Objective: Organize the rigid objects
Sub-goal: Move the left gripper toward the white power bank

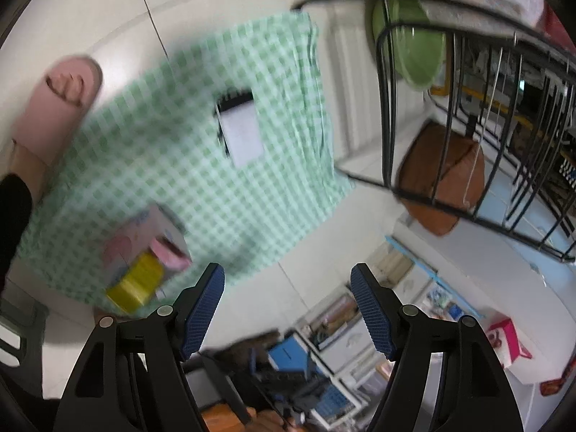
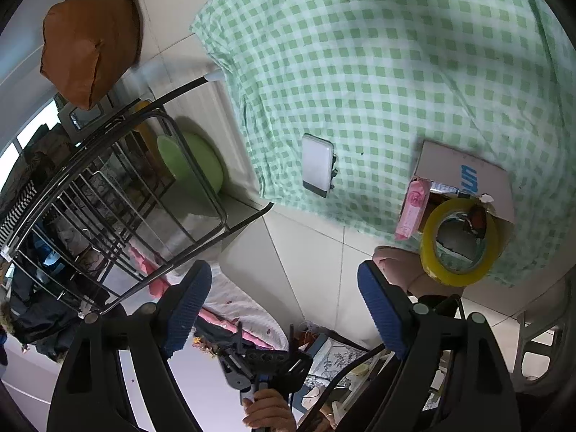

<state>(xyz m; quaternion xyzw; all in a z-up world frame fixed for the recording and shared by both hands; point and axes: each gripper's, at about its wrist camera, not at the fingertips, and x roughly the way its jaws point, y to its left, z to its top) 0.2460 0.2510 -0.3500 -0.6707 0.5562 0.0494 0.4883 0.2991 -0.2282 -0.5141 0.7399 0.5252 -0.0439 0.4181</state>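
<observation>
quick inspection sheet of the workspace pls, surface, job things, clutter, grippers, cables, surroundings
surface: green checked cloth spread on a pale tiled floor.
job's things: cardboard box on the cloth, with a yellow tape roll and a pink packet at its open end; white slab with a dark end lying flat on the cloth, apart from the box.
clutter: black wire rack, green bowl behind its wires, brown cushion.
grippers: left gripper open, nothing between the jaws; right gripper open, nothing between the jaws.
cables: thin dark line across the floor, could be a tile joint.
surroundings: a foot in a pink slipper at the cloth's edge; boxes and household items behind, blurred.
</observation>
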